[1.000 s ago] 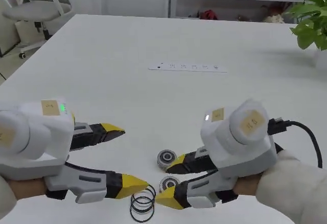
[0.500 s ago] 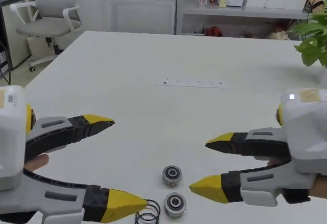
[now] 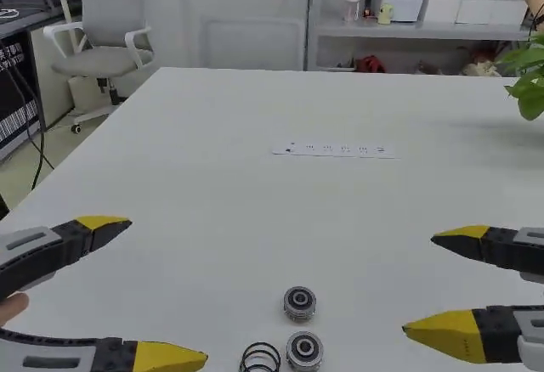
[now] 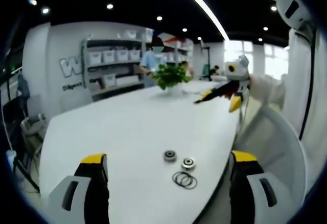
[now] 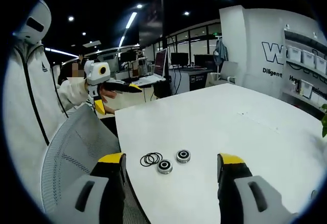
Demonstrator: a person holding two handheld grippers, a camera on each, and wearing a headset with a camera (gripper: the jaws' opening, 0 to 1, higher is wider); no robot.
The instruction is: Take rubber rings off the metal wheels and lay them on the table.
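At the near edge of a white table [image 3: 212,134], a small heap of black rubber rings [image 3: 260,357] lies flat on the surface, perhaps three of them, though the loops overlap too much for a sure count. Just right of the heap sits the near wheel [image 3: 304,349], and the far wheel [image 3: 299,301] rests close behind it, both lying on their sides. The left gripper [image 3: 140,291] and the right gripper [image 3: 438,283] hover on either side, well apart from the parts, each with its yellow-tipped jaws spread wide and holding nothing. Farther along the tabletop, a white power strip [image 3: 334,149] lies at the middle. Beyond the far end stand an office chair [image 3: 102,41], a shelf [image 3: 408,28] and a green plant [image 3: 531,83].
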